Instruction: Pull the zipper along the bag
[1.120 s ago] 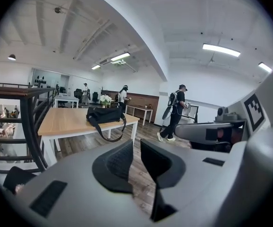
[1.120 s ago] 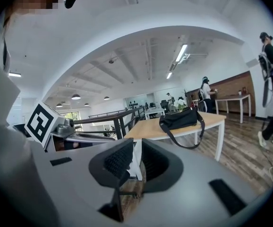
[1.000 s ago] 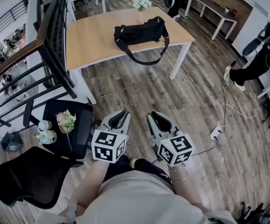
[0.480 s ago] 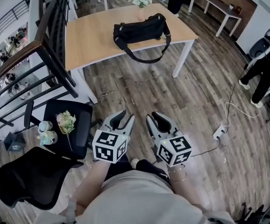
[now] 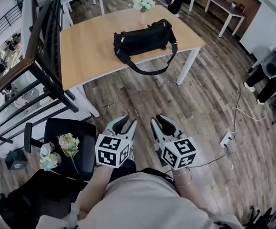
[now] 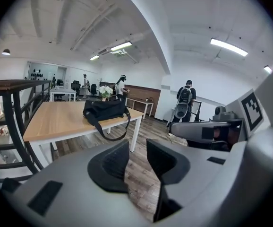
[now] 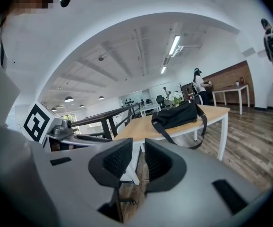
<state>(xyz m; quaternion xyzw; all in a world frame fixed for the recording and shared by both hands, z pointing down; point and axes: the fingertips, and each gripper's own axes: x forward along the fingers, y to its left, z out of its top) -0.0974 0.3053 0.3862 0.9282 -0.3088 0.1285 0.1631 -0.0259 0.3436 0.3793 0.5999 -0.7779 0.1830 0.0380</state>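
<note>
A black fabric duffel bag with a long strap (image 5: pixel 143 38) lay on the pale wooden worktop (image 5: pixel 88 51) at upper centre, slightly nearer than before. The left gripper (image 5: pixel 127 121) and right gripper (image 5: pixel 157 120) stayed at lower centre, jaws narrowly parted, empty.

The zipper on the bag (image 5: pixel 143 38) was too small to make out in any view; neither its slider nor its open or closed length could be told. The hands holding the left tool (image 5: pixel 127 123) and the right tool (image 5: pixel 160 121) were hidden beneath those tools' own bodies in the head view; the black chair (image 5: pixel 35 194) was cut off by the lower edge there; the far legs of the desk (image 5: pixel 88 51) were hidden under its top. In the right gripper view, a person (image 7: pixel 272 39) was cut off by the right edge; the distant people (image 6: pixel 122 83) in the left gripper view were too small to describe.
</note>
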